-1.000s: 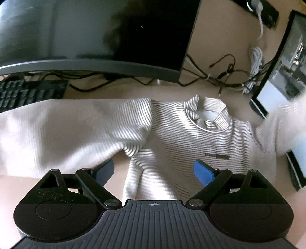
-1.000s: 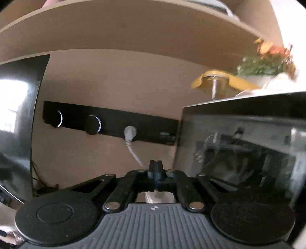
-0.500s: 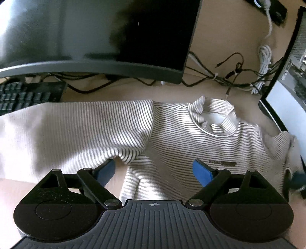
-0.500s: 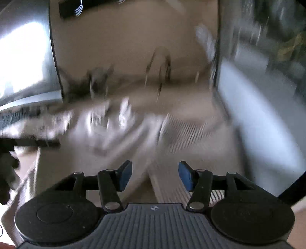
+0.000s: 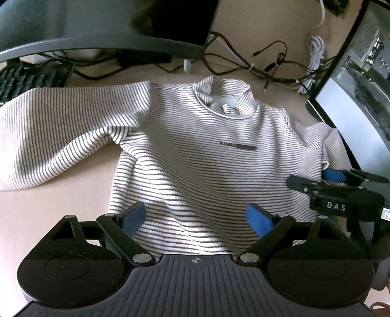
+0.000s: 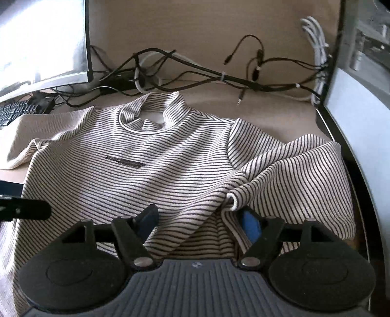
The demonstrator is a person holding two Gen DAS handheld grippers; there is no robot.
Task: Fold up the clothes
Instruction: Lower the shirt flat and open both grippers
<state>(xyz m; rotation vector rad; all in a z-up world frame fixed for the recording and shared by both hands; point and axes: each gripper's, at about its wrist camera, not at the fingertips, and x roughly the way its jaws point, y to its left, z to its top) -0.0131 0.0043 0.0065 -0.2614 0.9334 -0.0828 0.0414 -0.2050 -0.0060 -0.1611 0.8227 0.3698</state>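
We see the desk (image 5: 61,219) mostly covered, with the striped sweater (image 5: 207,151) laid front up across it, collar toward the monitor (image 5: 102,22) at the back. One sleeve (image 5: 61,136) runs out past the left frame edge, so its cuff is lost to us; the other sleeve (image 6: 292,170) is folded in over the body beside a second screen (image 6: 360,126). Our left gripper (image 5: 196,218) hovers with jaws apart over the hem, nothing between them. Our right gripper (image 6: 198,224) is opening above the folded sleeve's cuff (whether the pads brush the fabric we cannot tell). The chest print (image 6: 124,161) is too blurred to read.
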